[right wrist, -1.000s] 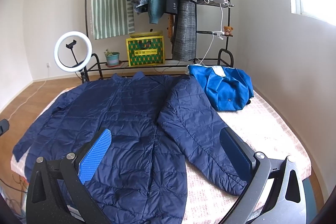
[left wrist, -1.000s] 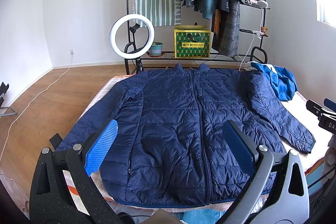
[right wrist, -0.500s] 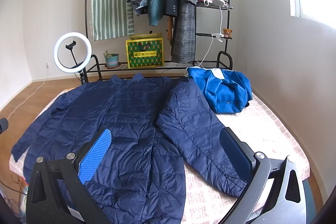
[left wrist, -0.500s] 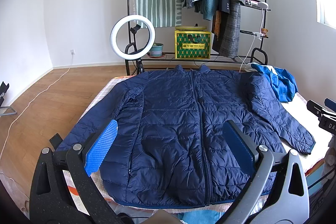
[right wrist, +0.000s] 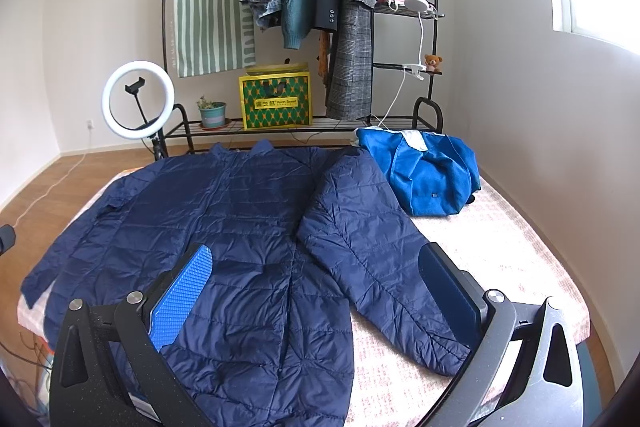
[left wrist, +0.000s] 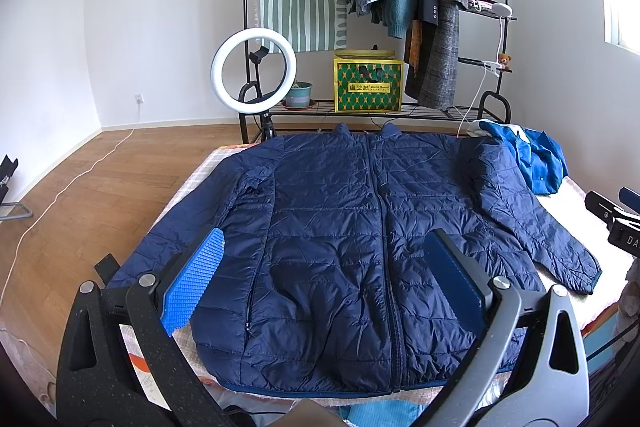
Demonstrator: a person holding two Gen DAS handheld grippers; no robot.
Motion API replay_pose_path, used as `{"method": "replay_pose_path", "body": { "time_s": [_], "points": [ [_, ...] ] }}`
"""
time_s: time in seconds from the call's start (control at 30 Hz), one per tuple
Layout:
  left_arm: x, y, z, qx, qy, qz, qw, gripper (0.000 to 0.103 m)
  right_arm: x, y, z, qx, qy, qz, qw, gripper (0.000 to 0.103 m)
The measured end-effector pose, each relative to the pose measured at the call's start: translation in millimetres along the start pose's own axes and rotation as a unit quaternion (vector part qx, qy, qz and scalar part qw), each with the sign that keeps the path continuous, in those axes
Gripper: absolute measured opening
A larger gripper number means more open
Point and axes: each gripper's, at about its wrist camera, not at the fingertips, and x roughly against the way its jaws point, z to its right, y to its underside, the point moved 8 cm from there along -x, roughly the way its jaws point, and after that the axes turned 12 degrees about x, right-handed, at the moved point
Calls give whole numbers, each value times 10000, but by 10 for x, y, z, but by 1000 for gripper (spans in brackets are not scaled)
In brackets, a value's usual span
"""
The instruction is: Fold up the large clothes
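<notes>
Lying flat, a quilted navy jacket [left wrist: 352,227] faces both tools [left wrist: 324,279] [right wrist: 316,287], jaws spread.

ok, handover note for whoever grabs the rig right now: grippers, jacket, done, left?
Left gripper: open, empty, hovering above the jacket's lower front.
Right gripper: open, empty, above the jacket's right side.
Navy puffer jacket: flat on the bed, front up, zipped, collar away from you, both sleeves spread out.
Blue garment: bunched at the bed's far right corner, untouched.
Done: jacket is laid out; no fold visible.
Left: fold the sleeves in, then the body.
</notes>
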Motion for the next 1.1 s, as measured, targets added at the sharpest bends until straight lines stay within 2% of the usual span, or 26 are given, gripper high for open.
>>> {"method": "replay_pose_path", "body": {
  "time_s": [0.37, 0.73, 0.87, 0.97, 1.1],
  "points": [
    [-5, 5, -7, 2, -6, -10, 10000, 102, 4, -1, -5, 8, 5, -1, 10000, 103],
    [-108, -29, -189, 151, -142, -125, 9997, 102, -22, -45, -87, 42, -65, 2, 10000, 103],
    [-173, -70, -384, 339, -230, -181, 9990, 102, -41, -108, -193, 66, -165, 29, 9998, 103],
    [-192, -106, -618, 598, -348, -74, 9976, 102, -39, -151, -281, 100, -238, 79, 9996, 103],
    [-261, -125, -983, 903, -544, -107, 9944, 90, -73, -198, -426, 209, -389, 111, 9990, 103]
  ]
}}
